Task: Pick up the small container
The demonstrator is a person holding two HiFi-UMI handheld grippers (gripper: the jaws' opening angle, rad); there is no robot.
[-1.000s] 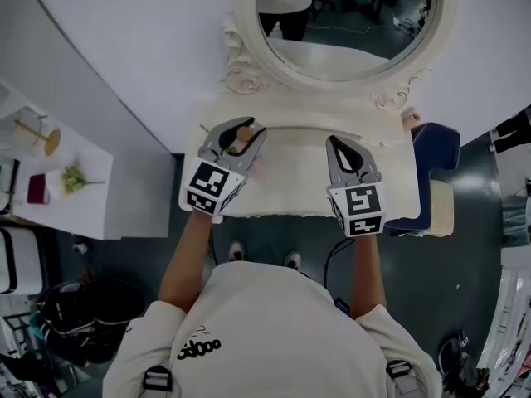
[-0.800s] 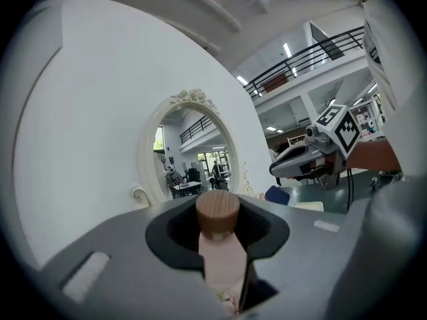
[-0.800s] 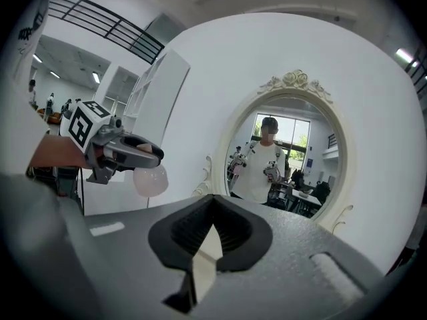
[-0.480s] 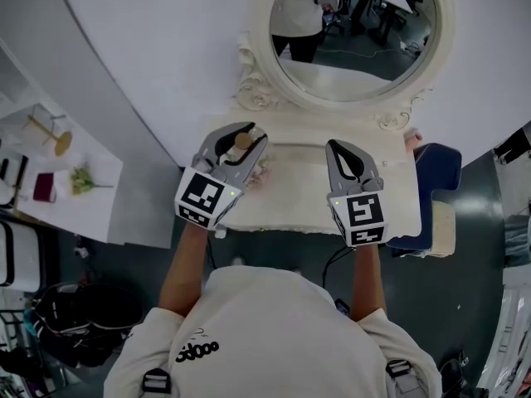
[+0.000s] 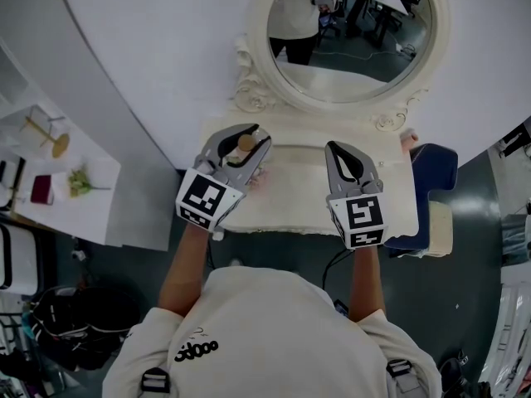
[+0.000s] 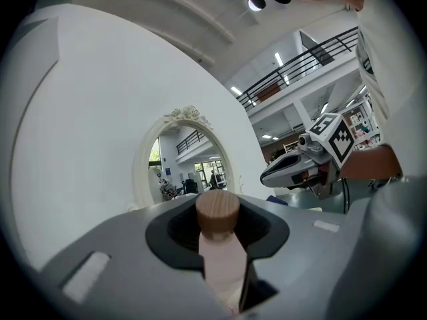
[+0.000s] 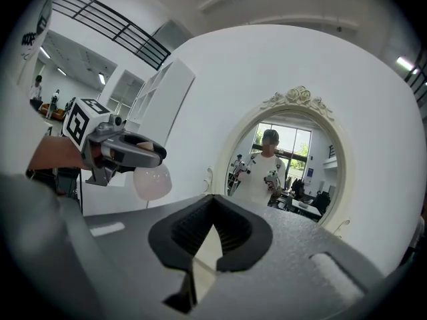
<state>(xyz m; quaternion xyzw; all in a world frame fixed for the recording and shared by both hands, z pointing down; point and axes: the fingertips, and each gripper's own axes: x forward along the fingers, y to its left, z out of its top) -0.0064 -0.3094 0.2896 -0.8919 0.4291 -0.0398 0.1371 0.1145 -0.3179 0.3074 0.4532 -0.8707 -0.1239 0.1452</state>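
The small container [image 6: 220, 262] is a pale pink bottle with a round wooden stopper [image 5: 246, 143]. My left gripper [image 5: 238, 151] is shut on its neck, over the left part of the white dressing table [image 5: 307, 201]. In the right gripper view the bottle's rounded pink body [image 7: 152, 182] hangs in the air below the left gripper [image 7: 130, 153]. My right gripper [image 5: 347, 161] hovers over the table's right part with its jaws together and nothing between them. It also shows in the left gripper view as the right gripper [image 6: 293, 172].
An oval mirror [image 5: 348, 31] in an ornate white frame stands at the back of the table against the white wall. A dark blue seat [image 5: 433, 172] is at the table's right end. A white shelf [image 5: 62, 197] with small ornaments lies far left.
The left gripper, still holding the bottle, has shifted slightly up and to the right. The right gripper has barely moved.
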